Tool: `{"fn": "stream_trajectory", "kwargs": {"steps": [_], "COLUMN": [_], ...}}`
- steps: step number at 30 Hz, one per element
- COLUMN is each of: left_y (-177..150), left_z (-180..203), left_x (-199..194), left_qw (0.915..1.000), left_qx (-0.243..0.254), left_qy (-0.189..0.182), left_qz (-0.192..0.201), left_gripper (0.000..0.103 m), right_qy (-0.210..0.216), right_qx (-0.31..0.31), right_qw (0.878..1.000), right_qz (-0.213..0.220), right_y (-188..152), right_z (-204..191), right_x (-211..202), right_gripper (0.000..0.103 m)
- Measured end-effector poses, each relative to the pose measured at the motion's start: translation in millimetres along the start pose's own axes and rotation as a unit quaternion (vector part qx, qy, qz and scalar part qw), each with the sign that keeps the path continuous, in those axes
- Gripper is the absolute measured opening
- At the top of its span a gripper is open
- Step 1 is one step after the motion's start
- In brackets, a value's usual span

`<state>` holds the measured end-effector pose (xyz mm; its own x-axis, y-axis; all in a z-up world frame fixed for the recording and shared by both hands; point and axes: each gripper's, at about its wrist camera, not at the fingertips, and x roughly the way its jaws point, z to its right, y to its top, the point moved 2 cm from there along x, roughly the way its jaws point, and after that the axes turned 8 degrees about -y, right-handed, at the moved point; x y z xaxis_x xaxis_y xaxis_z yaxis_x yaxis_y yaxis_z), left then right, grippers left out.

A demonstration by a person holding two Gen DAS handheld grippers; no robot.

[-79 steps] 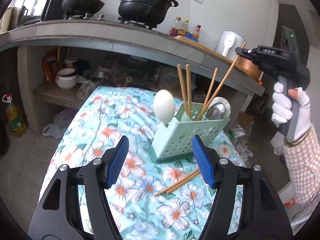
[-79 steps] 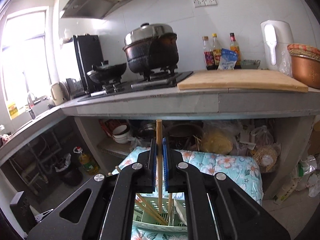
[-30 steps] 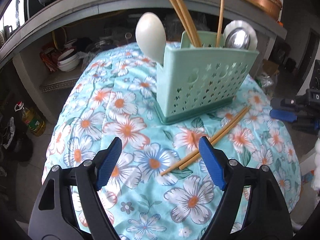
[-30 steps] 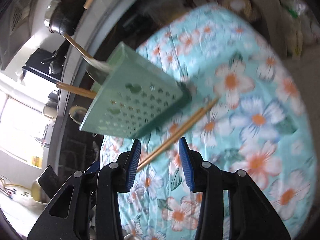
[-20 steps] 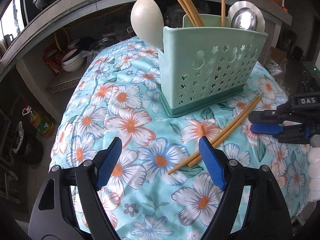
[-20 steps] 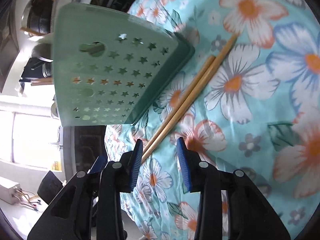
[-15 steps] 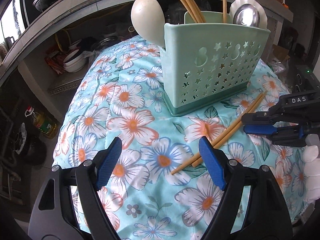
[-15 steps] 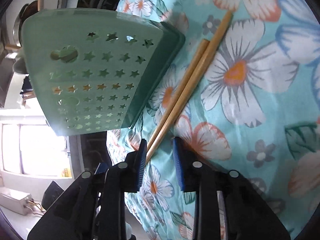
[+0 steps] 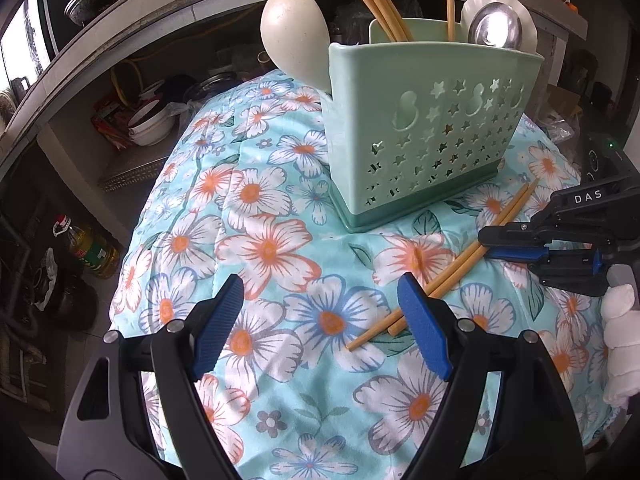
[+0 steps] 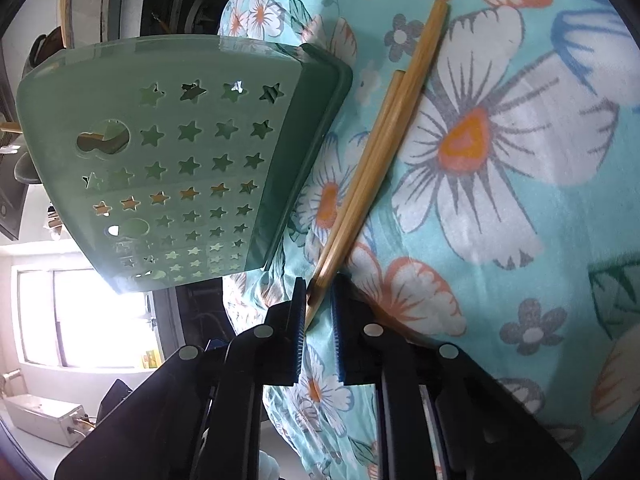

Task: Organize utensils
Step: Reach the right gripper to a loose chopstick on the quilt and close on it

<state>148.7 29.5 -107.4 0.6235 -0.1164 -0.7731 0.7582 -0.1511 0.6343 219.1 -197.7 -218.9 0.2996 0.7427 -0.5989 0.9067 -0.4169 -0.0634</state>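
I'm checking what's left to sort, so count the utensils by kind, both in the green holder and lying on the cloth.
Chopsticks in the holder: 3
Chopsticks on the cloth: 2
White spoons: 2
Metal spoons: 1
Total: 8

Mint-green plastic utensil caddy (image 9: pixel 432 136) with star cutouts, pale tan bamboo chopsticks (image 9: pixel 452 268), turquoise tablecloth (image 9: pixel 256 240) with white-and-orange flowers, blue pads (image 9: pixel 218 320) on black claws.
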Motion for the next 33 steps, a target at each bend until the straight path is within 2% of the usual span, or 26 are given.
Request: {"fn": "stream_trajectory", "kwargs": {"steps": [10,26,33], "left_y": [-1.2,-2.4,-3.0], "left_z": [2.1,7.3,8.6], "left_x": [-7.8,-10.5,-4.7], "left_qw": [0.9999,0.9998,0.9987], "left_qx": [0.008,0.017,0.013], "left_qy": [0.009,0.007,-0.048], "left_qz": [0.006,0.008,0.012], "left_gripper": [0.075,0.075,0.075], "right_qy": [0.003,0.0,-0.013], "right_qx": [-0.008,-0.014,-0.019], "right_qw": [1.0,0.999,0.999], "right_qz": [-0.008,-0.037,-0.043], "right_y": [-7.0,-37.7,-52.5], "right_z": [7.4,26.2,40.9], "right_x": [-6.7,-30.4,-56.3], "right_gripper": [0.011,0.012,0.013]}}
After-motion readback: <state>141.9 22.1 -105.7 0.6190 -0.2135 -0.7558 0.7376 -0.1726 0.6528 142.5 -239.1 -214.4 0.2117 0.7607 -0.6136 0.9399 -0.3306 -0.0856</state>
